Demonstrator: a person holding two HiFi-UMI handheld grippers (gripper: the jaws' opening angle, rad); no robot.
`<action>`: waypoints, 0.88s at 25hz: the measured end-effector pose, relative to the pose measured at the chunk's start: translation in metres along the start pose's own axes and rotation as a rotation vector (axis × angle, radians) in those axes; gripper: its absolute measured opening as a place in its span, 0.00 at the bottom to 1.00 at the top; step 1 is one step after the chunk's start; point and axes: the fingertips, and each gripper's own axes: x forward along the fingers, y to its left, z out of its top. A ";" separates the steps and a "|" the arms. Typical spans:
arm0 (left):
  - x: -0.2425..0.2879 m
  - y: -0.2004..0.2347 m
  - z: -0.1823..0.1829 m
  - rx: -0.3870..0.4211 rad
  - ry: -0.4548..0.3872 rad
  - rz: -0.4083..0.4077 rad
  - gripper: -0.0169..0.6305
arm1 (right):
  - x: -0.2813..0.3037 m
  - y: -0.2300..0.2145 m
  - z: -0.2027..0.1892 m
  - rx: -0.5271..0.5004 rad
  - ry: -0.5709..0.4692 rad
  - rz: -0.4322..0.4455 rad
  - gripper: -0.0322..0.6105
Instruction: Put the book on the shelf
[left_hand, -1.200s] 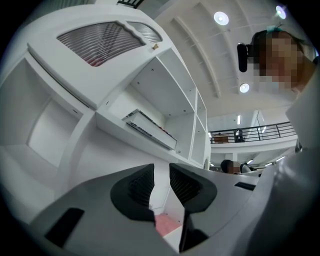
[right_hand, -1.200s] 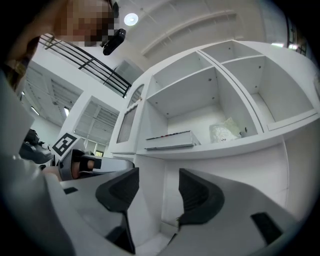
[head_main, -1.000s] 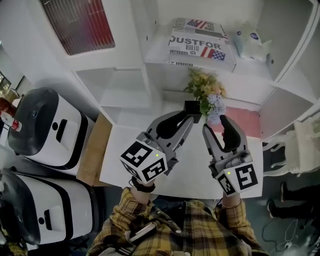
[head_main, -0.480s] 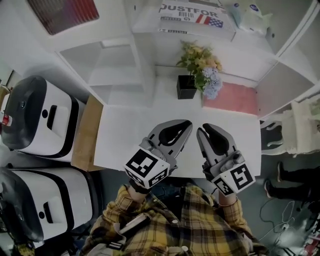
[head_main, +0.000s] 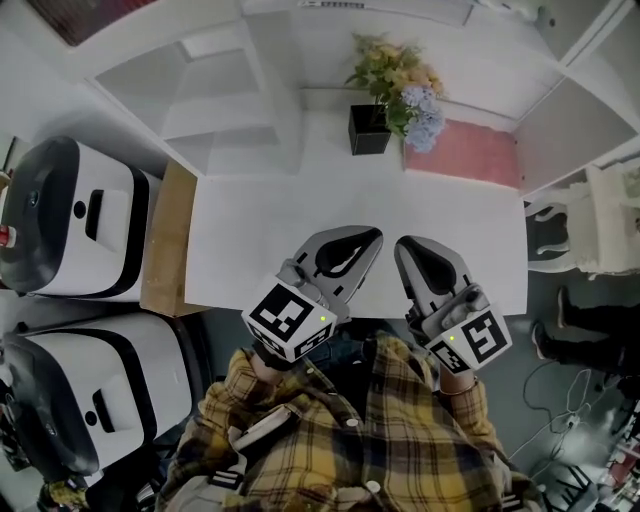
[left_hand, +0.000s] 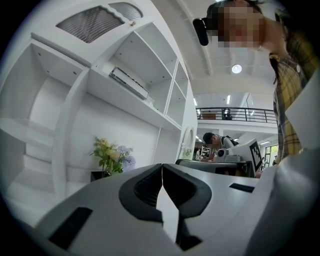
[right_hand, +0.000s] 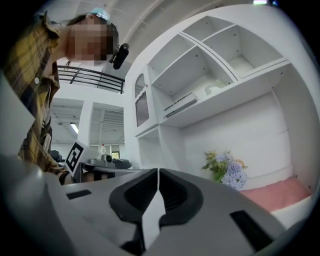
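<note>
Book: the book (left_hand: 129, 83) lies flat on an upper board of the white shelf unit (right_hand: 225, 98), well above and beyond both tongs. No tongs touch it. The head view catches at most a sliver of it at the top edge.
Left tongs: the left tongs (head_main: 372, 238) have just been closing and are now pressed together, with nothing between them. They point roughly level over the near part of the table (head_main: 250, 240).
Right tongs: the right tongs (head_main: 405, 246) have likewise just been closing and are now pressed together and empty. They sit beside the left pair, close to the person's shirt.
Task stage: judged done, with the book on the shelf and both hands low and clear of it.
Book handling: it probably behaves as a stiff, flat slab of moderate weight. The cover may be slick, and loose pages would fan out if only one cover were pinched.
Where to grip: if it needs moving again, best by the edge nearest the shelf front. The tongs should close across the full thickness, one pair toward each end to stop sagging or twisting.
Nearby: a black pot of flowers (head_main: 370, 130) and a pink mat (head_main: 460, 155) sit in the lower bay, well apart from the book.
</note>
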 end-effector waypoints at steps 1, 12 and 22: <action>-0.001 0.000 -0.002 -0.004 0.007 0.004 0.06 | 0.000 0.002 -0.002 -0.006 0.006 0.006 0.09; -0.002 -0.007 -0.009 -0.009 0.010 -0.001 0.06 | 0.001 0.000 -0.002 -0.004 0.006 0.018 0.08; -0.003 -0.008 -0.007 -0.011 0.002 -0.003 0.06 | 0.005 0.006 0.002 -0.014 0.013 0.048 0.08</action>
